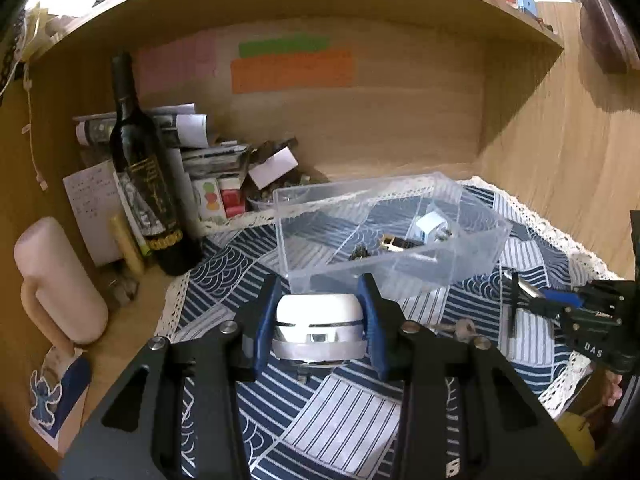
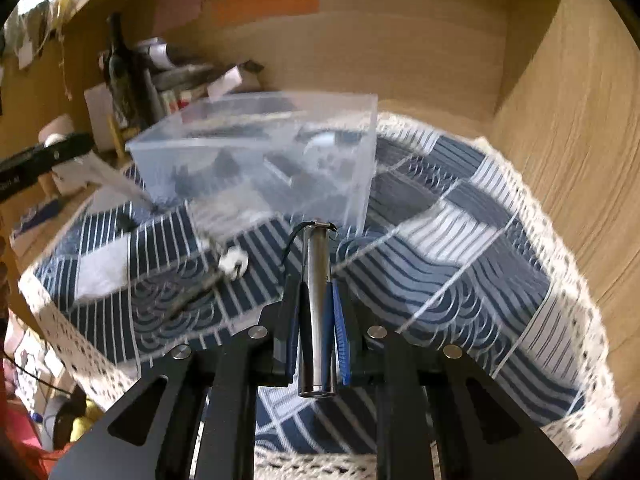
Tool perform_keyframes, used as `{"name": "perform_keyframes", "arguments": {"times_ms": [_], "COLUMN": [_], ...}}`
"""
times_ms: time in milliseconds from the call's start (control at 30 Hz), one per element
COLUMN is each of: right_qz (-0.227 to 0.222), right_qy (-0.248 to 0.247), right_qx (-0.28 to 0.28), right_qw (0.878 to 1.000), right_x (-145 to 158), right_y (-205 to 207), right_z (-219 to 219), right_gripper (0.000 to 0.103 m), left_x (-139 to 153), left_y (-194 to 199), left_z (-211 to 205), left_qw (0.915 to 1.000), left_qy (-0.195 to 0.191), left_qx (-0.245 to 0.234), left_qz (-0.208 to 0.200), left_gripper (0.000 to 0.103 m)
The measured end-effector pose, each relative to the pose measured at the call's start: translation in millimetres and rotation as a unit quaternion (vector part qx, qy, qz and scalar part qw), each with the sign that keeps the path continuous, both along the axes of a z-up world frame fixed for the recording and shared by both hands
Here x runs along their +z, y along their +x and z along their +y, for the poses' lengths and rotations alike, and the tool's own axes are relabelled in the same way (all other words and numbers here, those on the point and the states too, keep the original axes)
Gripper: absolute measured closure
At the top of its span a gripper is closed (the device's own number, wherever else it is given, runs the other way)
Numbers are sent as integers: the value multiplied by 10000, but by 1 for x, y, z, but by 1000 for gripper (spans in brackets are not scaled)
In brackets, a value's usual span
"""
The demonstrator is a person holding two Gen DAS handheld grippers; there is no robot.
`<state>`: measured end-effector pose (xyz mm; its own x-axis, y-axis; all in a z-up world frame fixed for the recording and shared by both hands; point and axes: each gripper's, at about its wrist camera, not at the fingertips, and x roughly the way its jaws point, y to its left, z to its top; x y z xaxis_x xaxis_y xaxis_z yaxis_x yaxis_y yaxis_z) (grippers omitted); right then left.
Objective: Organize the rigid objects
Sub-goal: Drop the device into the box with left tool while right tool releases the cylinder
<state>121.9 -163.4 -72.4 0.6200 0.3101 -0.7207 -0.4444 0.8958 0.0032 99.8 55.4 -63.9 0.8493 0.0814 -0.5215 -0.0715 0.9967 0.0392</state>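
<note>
We have the left gripper clamped on a white domed gadget with a grey base band, just above the patterned cloth. Right gripper is pinching a slim metal cylinder, black wire loop at its tip. Clear plastic bin sits ahead, small parts inside.
</note>
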Motion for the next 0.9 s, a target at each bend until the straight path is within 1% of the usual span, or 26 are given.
{"name": "perform_keyframes", "arguments": {"times_ms": [167, 433, 667, 833, 867, 900], "right_qz": [-371, -771, -984, -1081, -1093, -1101], "right_qy": [120, 300, 355, 386, 385, 388], "right_qx": [28, 100, 229, 264, 266, 271], "right_qw": [9992, 9965, 9942, 9930, 9929, 9928], "right_x": [23, 49, 64, 72, 73, 74], "right_y": [11, 24, 34, 45, 48, 51], "right_z": [2, 10, 22, 31, 33, 34], "right_gripper": [89, 89, 89, 89, 89, 89], "left_x": [17, 45, 63, 82, 85, 90], "left_y": [4, 1, 5, 23, 27, 33], "left_z": [-2, -6, -6, -1, 0, 2], "left_qw": [10000, 9997, 9993, 9987, 9986, 9984], "left_qy": [-31, 59, 15, -127, -145, -152], "left_qx": [-36, -68, -97, -131, -140, -132], "left_qz": [-55, -239, -373, -474, -493, -538], "left_gripper": [64, 65, 66, 67, 68, 84]}}
